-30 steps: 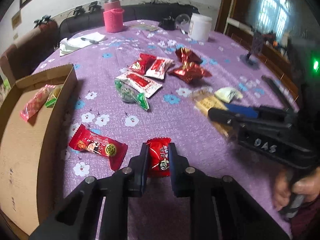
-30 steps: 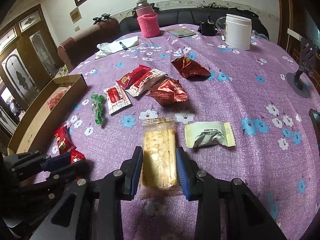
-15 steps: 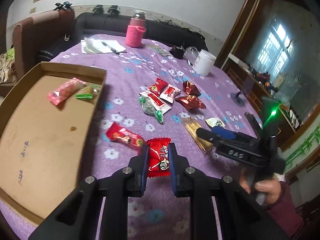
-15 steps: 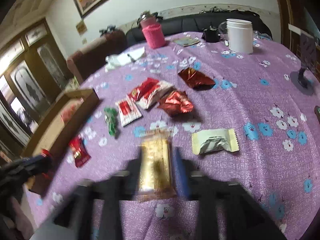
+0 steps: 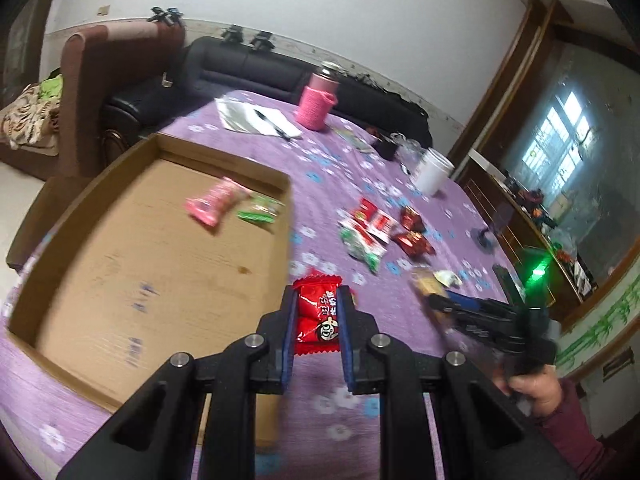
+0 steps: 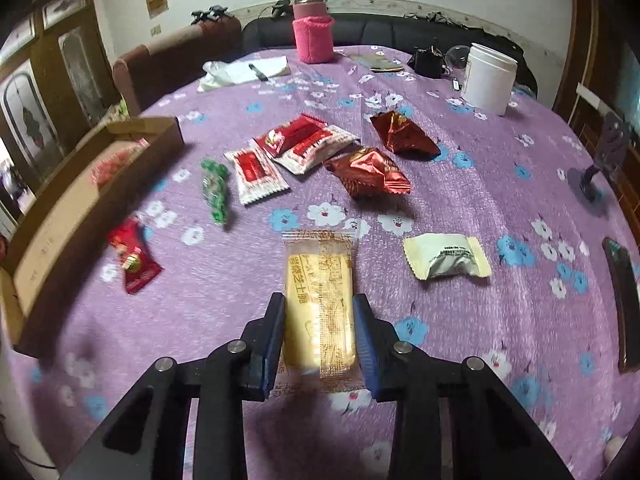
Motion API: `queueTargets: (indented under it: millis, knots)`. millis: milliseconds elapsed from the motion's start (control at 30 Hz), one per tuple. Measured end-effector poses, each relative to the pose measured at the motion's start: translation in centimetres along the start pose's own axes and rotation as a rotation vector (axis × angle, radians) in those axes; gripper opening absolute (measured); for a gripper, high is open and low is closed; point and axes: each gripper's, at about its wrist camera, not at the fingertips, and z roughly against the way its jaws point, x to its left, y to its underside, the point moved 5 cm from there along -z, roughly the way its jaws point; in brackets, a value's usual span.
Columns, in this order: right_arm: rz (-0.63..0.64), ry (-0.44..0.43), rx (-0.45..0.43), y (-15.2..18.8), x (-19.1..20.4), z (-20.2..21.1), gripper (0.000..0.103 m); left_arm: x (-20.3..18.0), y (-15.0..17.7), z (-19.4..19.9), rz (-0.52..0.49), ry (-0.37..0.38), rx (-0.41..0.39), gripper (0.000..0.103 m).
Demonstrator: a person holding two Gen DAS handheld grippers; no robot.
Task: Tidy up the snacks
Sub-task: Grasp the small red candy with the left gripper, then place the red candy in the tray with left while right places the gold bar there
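My left gripper [image 5: 318,294] is shut on a red candy packet [image 5: 318,314] and holds it in the air beside the right wall of the open cardboard box [image 5: 132,264]. A pink packet [image 5: 216,204] and a green packet [image 5: 258,210] lie inside the box. My right gripper [image 6: 320,300] has its jaws closing, and its blue pads press the sides of a long yellow biscuit pack [image 6: 320,280] low over the purple flowered tablecloth [image 6: 460,200]. The left wrist view shows that right gripper [image 5: 436,302] at the right, with a hand behind it.
Loose on the cloth lie a red packet [image 6: 134,256], a green candy [image 6: 216,192], red-and-white sachets [image 6: 256,174], two dark red foil packs [image 6: 368,172] and a cream packet [image 6: 448,256]. At the back stand a pink-sleeved flask [image 6: 312,36] and a white jar [image 6: 486,76]. A dark phone [image 6: 622,300] lies at right.
My left gripper has risen and swung left with the red candy, from over the cloth to the box's right wall. The right gripper has hardly moved and still straddles the biscuit pack.
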Motion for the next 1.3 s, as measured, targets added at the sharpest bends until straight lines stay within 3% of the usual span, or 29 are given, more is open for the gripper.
queueTargets:
  millis: [200, 367, 700, 967, 1000, 1067, 1100, 1133, 1300]
  knots:
    - [0.01, -0.104, -0.057, -3.4, 3.9, 3.6, 0.036, 4.1, -3.0, 0.5, 0.002, -0.074, -0.011, 0.018]
    - [0.034, -0.229, -0.037, -5.8, 9.2, 3.6, 0.036, 7.7, -6.0, -1.3, 0.019, -0.131, 0.017, 0.018]
    - [0.121, -0.332, 0.053, -8.6, 20.3, -2.7, 0.036, 12.4, -9.7, -9.4, 0.06, -0.203, 0.113, 0.018]
    - [0.119, -0.318, 0.119, -8.9, 23.3, -7.3, 0.037, 14.3, -10.4, -11.9, 0.104, -0.215, 0.128, 0.02]
    - [0.116, -0.318, 0.123, -8.9, 23.4, -7.7, 0.037, 14.3, -10.4, -11.9, 0.104, -0.217, 0.129, 0.024]
    - [0.117, -0.315, 0.123, -9.0, 23.5, -7.9, 0.037, 14.4, -10.4, -12.0, 0.111, -0.215, 0.132, 0.041]
    - [0.119, -0.315, 0.123, -9.0, 23.5, -8.0, 0.038, 14.4, -10.5, -12.0, 0.115, -0.216, 0.131, 0.055]
    - [0.118, -0.318, 0.124, -9.0, 23.5, -8.1, 0.038, 14.4, -10.5, -11.9, 0.12, -0.215, 0.126, 0.06]
    - [0.101, -0.373, 0.095, -9.0, 23.2, -6.7, 0.042, 14.1, -10.8, -10.4, 0.136, -0.215, 0.102, 0.06]
